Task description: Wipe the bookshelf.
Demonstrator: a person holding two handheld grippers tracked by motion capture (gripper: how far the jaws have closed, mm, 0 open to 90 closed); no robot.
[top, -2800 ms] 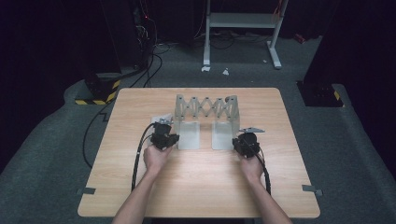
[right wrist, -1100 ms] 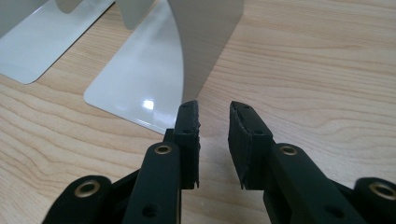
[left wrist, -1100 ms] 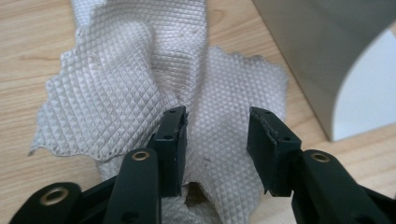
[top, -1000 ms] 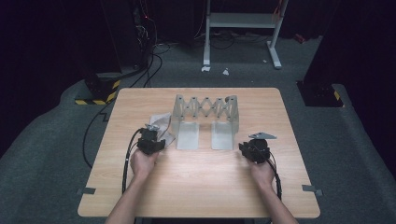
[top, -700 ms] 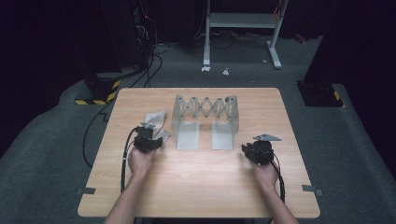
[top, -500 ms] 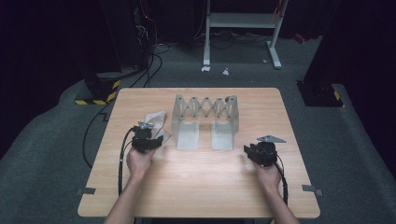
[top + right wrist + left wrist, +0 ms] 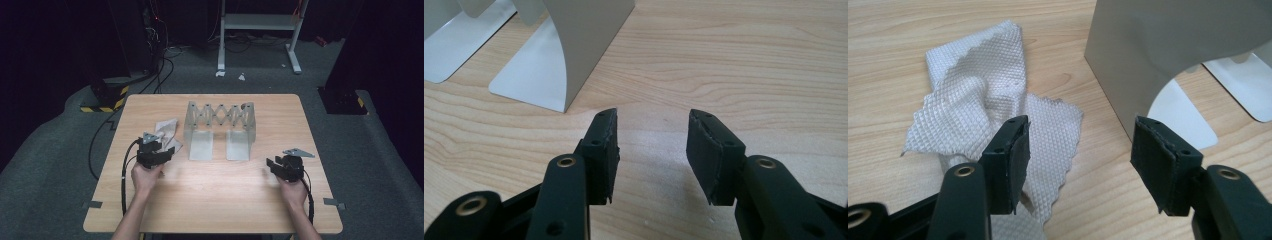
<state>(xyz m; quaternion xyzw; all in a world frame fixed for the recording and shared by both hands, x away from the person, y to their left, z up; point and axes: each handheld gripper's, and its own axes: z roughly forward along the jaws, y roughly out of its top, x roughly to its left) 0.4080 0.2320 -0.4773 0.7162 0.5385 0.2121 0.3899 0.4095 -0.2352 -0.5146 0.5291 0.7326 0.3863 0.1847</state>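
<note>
With both grippers' jaws spread, having just been opening with nothing between them, the left gripper hovering over the crumpled cloth near the table's left edge could snag it against the metal rack, while the right gripper idles near the right edge.

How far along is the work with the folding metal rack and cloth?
Looks done: the folding metal rack stands upright mid-table, untouched. In hand: nothing. The left tongs and right tongs have just been opening, with nothing between them, each clear of the rack. Probably left: the crumpled cloth lying before the left tongs.
</note>
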